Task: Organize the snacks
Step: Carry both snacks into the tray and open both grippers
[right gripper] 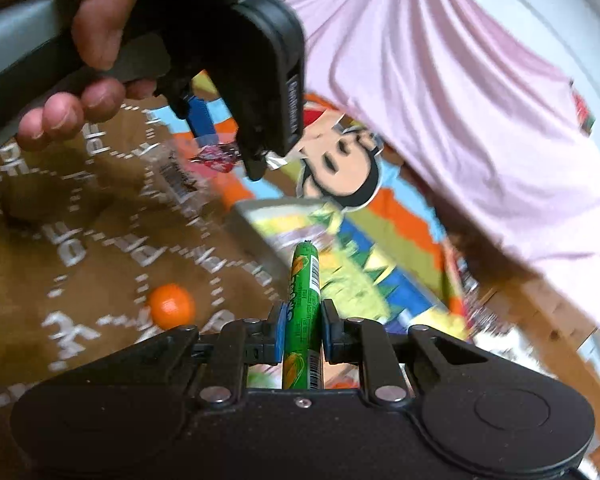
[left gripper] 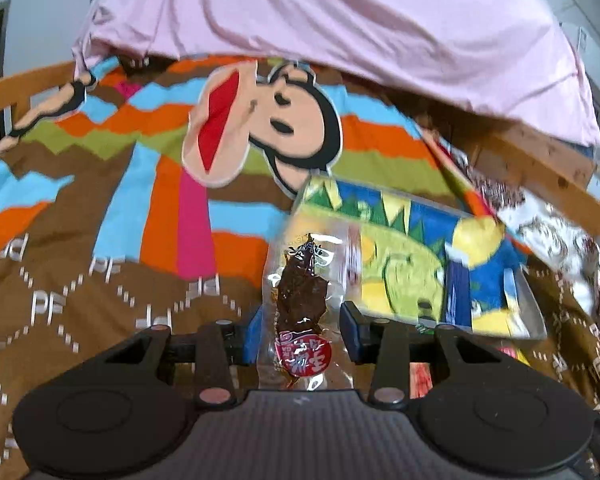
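Cartoon-print bedspread (left gripper: pixel 80 240) below; left gripper (left gripper: pixel 300 320) apparently clamped on clear-wrapped jerky packet (left gripper: pixel 300 296); right gripper (right gripper: pixel 302 328) closed on green sausage stick (right gripper: pixel 304 312)

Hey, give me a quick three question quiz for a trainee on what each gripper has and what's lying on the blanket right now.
1. True or false: the right gripper is shut on a green snack stick.
2. Which is between the left gripper's fingers?
A. an orange fruit
B. a clear packet of dark dried snack
C. nothing
3. Fill in: the small round fruit lying loose on the brown patterned blanket is coloured ____.

Key: 1 true; 2 B; 3 orange.
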The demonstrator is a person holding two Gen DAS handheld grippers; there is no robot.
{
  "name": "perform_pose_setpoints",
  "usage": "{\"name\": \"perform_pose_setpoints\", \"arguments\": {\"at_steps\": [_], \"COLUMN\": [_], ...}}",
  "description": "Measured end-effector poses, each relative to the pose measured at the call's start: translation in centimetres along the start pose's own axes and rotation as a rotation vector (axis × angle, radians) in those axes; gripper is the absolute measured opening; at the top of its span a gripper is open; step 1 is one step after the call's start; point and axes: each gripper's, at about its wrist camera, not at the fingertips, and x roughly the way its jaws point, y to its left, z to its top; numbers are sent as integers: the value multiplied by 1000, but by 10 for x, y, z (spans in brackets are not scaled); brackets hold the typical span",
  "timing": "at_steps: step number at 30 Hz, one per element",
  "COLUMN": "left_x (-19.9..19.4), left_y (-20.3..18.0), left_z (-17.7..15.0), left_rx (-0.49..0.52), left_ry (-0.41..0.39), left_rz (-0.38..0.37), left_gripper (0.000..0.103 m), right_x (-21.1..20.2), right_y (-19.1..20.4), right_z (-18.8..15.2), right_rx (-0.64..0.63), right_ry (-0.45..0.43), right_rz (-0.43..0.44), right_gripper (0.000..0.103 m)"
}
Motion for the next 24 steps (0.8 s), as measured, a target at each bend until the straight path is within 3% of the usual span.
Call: {"name": "perform_pose_setpoints", "arguments": {"at_steps": [5,10,14,24], "left_x": [26,56,77,116], "left_y": [-6,-10,-18,-1], "left_z": [14,26,29,39], "left_rx": [44,-74,-57,-136], "left_ry": [-109,-120,-141,-83], "left_rz": [-3,-70,-72,-94], "left_gripper": [44,45,45,45], "right_x": [36,71,97,140], "right_y": [-31,-65,-75,-81], "right_z": [1,-1,-1,-7], "right_rx": [51,221,282,298], "right_ry": [-33,-6,9,80], "right_rz": [-58,-25,-10,13], "right_gripper": [19,19,19,19]}}
